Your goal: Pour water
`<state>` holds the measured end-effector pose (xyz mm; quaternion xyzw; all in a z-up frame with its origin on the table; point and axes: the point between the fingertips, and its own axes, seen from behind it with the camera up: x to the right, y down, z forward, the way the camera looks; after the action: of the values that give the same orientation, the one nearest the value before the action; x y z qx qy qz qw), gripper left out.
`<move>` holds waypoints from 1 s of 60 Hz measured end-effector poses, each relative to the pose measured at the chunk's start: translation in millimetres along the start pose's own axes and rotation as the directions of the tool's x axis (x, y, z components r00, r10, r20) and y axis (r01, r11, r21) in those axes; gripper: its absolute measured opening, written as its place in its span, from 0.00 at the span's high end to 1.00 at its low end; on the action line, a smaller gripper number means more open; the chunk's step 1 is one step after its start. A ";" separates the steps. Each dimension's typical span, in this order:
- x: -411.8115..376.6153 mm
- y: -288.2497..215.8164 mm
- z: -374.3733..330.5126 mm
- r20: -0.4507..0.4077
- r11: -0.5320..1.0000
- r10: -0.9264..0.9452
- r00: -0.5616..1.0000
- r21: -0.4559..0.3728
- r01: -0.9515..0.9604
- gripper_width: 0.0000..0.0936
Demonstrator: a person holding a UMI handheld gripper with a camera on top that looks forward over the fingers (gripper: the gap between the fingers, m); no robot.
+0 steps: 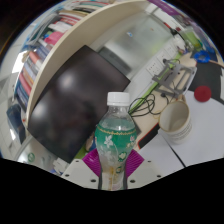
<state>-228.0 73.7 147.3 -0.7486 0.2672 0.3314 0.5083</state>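
Gripper view. The gripper (116, 172) has both fingers closed against the lower body of a clear plastic bottle (117, 140); a magenta pad (96, 160) shows pressed at one side of the bottle, and the other pad meets it on the opposite side. The bottle stands upright between the fingers, directly ahead of the camera. Its white screw cap (119, 99) is in place. The bottle wall is clear with a green tint and carries a green-printed label; the liquid level inside cannot be read with certainty.

Beyond the fingers and to the right of the bottle, a cream-coloured bowl-like cup (177, 121) sits on the white desk (195, 150), apart from the bottle. Its opening faces up; its contents cannot be seen from this angle.

Further ahead on the right, a small red object (203, 94) rests on the desk; its kind cannot be told. Tangled cables (150, 98) lie beyond the cup.

To the left of the bottle, a dark office chair (70, 105) stands close to the desk edge. Behind it, a curved shelf unit (55, 35) holds rows of books.
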 end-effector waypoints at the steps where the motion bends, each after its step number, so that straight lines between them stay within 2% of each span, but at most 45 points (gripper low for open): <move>1: -2.4 -1.7 2.9 0.010 0.998 0.062 0.998 -0.004 -0.062 0.70; 8: -12.7 -21.2 17.6 0.054 0.926 0.377 0.925 -0.028 -0.376 0.70; 21: -28.9 -55.3 25.0 0.173 0.668 0.742 0.648 -0.101 -0.737 0.70; 38: 2.6 -77.6 29.5 0.216 0.411 0.898 0.382 -0.107 -0.906 0.70; 52: 6.3 -81.6 30.5 0.211 0.393 0.907 0.365 -0.110 -0.913 0.70; 55: 2.3 -77.7 30.9 0.189 0.455 0.882 0.432 -0.105 -0.884 0.70; 60: -11.0 -79.6 24.4 0.183 0.665 0.743 0.644 -0.092 -0.741 0.70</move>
<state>-181.9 124.4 195.8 -0.5377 0.4948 0.5865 0.3494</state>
